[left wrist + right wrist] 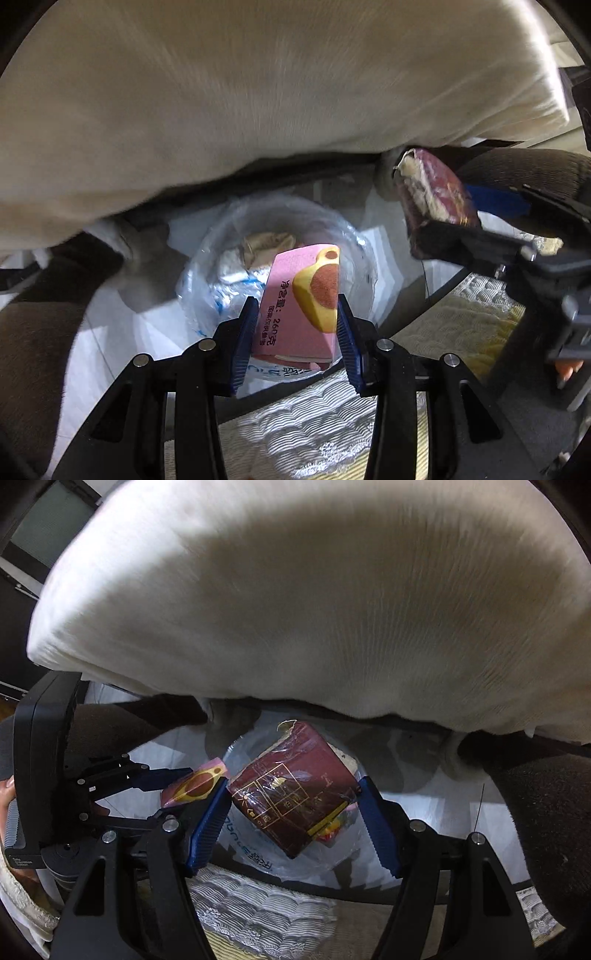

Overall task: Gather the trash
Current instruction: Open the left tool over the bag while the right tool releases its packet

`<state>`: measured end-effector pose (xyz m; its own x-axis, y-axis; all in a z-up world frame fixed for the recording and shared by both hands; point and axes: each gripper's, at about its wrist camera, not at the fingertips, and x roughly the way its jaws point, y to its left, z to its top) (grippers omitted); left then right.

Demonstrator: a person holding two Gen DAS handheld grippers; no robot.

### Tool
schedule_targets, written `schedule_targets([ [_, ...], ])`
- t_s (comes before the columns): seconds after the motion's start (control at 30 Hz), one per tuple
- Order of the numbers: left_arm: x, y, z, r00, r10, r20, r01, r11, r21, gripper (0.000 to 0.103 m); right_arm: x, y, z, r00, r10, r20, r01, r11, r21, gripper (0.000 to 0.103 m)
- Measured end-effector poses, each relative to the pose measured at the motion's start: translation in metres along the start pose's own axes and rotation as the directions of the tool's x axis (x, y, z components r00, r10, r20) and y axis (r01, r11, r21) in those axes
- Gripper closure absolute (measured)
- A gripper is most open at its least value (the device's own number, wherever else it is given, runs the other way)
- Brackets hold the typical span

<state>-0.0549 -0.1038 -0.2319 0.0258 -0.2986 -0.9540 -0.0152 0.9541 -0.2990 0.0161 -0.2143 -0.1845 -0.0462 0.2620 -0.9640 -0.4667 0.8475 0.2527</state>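
Pink snack box (299, 306) with a yellow-and-brown cake print sat clamped between the blue ribbed pads of the left gripper (295, 332), jaws pressed on both its sides, box tilted and hanging above the bin mouth. Maroon box (295, 794) with gold line print and clear wrap was pinched the same way in the right gripper (291, 812), jaws about half spread, pads touching its left and right edges, torn pale flap at its far top corner. Both boxes hung over the trash bin (207, 266), lined with a clear plastic bag; crumpled paper and wrappers (266, 242) lay inside. The bin stood on a pale tiled floor (110, 325), just past the edge of a cream textured mat (306, 424). A big white cushion (258, 92) filled the far upper part of both views. Dark brown furry shapes (546, 812) flanked the bin left and right; what they were was unclear.
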Motion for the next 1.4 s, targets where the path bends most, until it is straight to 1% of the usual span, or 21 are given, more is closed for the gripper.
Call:
schedule_targets([
  [0.13, 0.03, 0.007, 0.004, 0.997, -0.008, -0.071, 0.007, 1.0, -0.021, 0.061, 0.034, -0.012, 0.003, 0.996, 0.003, -0.089, 0.002, 0.999, 0.051, 0.034],
  [0.23, 0.049, 0.011, 0.007, 0.993, -0.011, -0.117, 0.007, 0.999, -0.031, 0.061, 0.058, -0.021, 0.002, 0.988, -0.003, -0.154, 0.016, 0.997, 0.08, 0.034],
  [0.43, 0.085, 0.021, 0.007, 0.979, 0.005, -0.205, -0.012, 0.999, -0.031, 0.061, 0.098, -0.03, -0.001, 0.962, -0.008, -0.274, 0.042, 0.992, 0.12, 0.034],
  [0.57, 0.105, 0.028, 0.007, 0.968, 0.012, -0.249, -0.022, 0.999, -0.035, 0.061, 0.12, -0.032, -0.003, 0.94, -0.013, -0.342, 0.058, 0.991, 0.121, 0.034],
  [0.77, 0.124, 0.037, 0.005, 0.95, 0.039, -0.31, -0.05, 0.998, -0.028, 0.061, 0.145, -0.035, -0.009, 0.911, -0.026, -0.411, 0.078, 0.991, 0.112, 0.034],
  [0.97, 0.132, 0.043, 0.003, 0.938, 0.054, -0.341, -0.067, 0.997, -0.025, 0.061, 0.152, -0.039, -0.012, 0.901, -0.037, -0.433, 0.09, 0.991, 0.102, 0.034],
  [1.0, 0.133, 0.044, 0.003, 0.937, 0.061, -0.344, -0.074, 0.997, -0.024, 0.056, 0.153, -0.039, -0.012, 0.899, -0.044, -0.436, 0.096, 0.991, 0.098, 0.034],
  [1.03, 0.134, 0.045, 0.002, 0.935, 0.066, -0.348, -0.079, 0.997, -0.024, 0.049, 0.154, -0.039, -0.012, 0.897, -0.048, -0.44, 0.1, 0.99, 0.097, 0.034],
  [1.07, 0.134, 0.045, 0.002, 0.935, 0.068, -0.348, -0.081, 0.996, -0.022, 0.03, 0.155, -0.04, -0.013, 0.895, -0.053, -0.443, 0.106, 0.99, 0.096, 0.033],
  [1.1, 0.134, 0.045, 0.001, 0.936, 0.077, -0.343, -0.089, 0.996, -0.019, 0.017, 0.155, -0.04, -0.013, 0.894, -0.067, -0.444, 0.12, 0.989, 0.092, 0.032],
  [1.13, 0.134, 0.045, 0.0, 0.936, 0.091, -0.34, -0.103, 0.995, -0.017, 0.013, 0.155, -0.04, -0.013, 0.893, -0.088, -0.441, 0.138, 0.987, 0.082, 0.022],
  [1.17, 0.134, 0.044, 0.0, 0.935, 0.104, -0.339, -0.117, 0.993, -0.019, 0.006, 0.155, -0.04, -0.013, 0.894, -0.103, -0.437, 0.151, 0.986, 0.077, 0.008],
  [1.2, 0.134, 0.044, -0.001, 0.934, 0.111, -0.341, -0.127, 0.992, -0.023, 0.006, 0.154, -0.041, -0.012, 0.894, -0.111, -0.433, 0.158, 0.985, 0.074, 0.006],
  [1.3, 0.134, 0.041, -0.005, 0.927, 0.139, -0.349, -0.15, 0.989, -0.005, 0.006, 0.153, -0.042, -0.013, 0.895, -0.108, -0.433, 0.155, 0.985, 0.076, 0.006],
  [1.4, 0.131, 0.04, -0.006, 0.929, 0.149, -0.34, -0.157, 0.988, 0.004, 0.006, 0.15, -0.041, -0.012, 0.895, -0.137, -0.424, 0.177, 0.982, 0.057, 0.005],
])
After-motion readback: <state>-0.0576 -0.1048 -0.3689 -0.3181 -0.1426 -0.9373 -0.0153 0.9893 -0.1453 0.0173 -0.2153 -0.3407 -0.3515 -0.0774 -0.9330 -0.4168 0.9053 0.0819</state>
